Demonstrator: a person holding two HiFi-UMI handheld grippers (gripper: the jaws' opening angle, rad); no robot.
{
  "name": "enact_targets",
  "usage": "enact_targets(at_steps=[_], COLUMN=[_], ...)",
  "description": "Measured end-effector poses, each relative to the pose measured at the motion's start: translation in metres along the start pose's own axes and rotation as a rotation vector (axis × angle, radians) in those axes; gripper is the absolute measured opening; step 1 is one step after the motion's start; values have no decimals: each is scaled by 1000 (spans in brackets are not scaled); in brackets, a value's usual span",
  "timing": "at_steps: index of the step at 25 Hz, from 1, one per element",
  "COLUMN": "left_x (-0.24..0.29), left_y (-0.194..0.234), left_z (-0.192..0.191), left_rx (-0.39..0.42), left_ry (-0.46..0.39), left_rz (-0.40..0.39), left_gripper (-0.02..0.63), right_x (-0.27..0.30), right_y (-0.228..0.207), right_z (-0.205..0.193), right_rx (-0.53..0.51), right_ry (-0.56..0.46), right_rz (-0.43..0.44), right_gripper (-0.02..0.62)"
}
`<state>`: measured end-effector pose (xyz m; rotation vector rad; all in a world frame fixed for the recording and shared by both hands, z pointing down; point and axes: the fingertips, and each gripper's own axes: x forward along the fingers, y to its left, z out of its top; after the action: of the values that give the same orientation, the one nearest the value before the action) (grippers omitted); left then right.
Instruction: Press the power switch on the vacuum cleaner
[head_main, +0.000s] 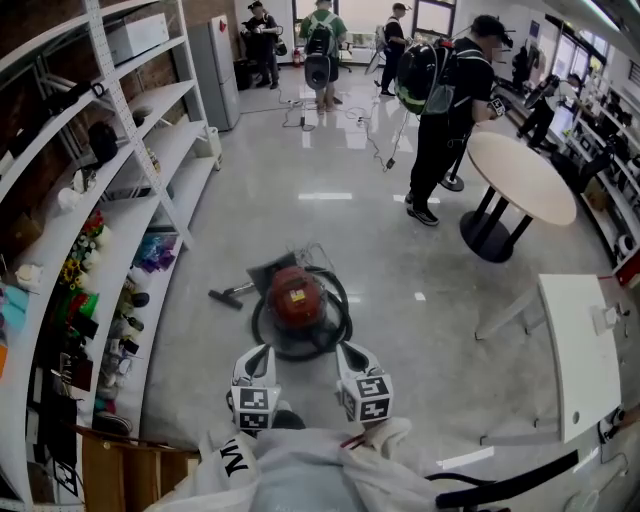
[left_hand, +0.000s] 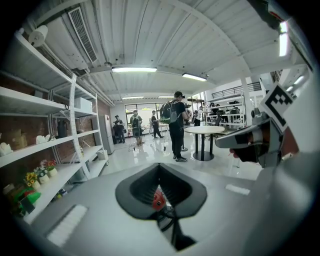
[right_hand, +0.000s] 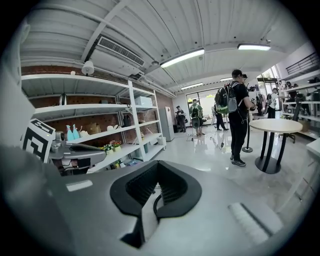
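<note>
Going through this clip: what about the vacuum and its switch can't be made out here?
Power switch: too small to pick out on the vacuum in the head view.
Left gripper view: the left gripper's shut jaws hide all but a red sliver of the vacuum.
Right gripper view: the right gripper's jaws hide the vacuum; only a bit of hose shows.
Head view: whether either gripper touches the hose is unclear.
</note>
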<state>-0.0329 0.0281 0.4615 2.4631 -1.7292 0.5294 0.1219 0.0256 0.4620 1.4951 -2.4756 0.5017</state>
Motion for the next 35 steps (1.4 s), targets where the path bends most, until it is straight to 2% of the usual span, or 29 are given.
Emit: enact_targets(at_steps=[10,22,25,35], left_x=[-11,-37,-35,-24], left_y=[-1,21,25,49], left_z=[-9,-46,-47,-31], left_rx=[-16,-63,-60,-20], left_ry=[11,85,92,32], left_rz=[-2,15,-13,-121], left_gripper=[0,0,0,0], right_x=[-10,4,8,17], right_y=[6,49,55,74], right_z=[-11,-36,-31,-21], right_rx=[7,9,16,40], right_ry=[21,104,103,69], right_rz=[-8,41,22,-80], right_gripper=[0,0,0,0])
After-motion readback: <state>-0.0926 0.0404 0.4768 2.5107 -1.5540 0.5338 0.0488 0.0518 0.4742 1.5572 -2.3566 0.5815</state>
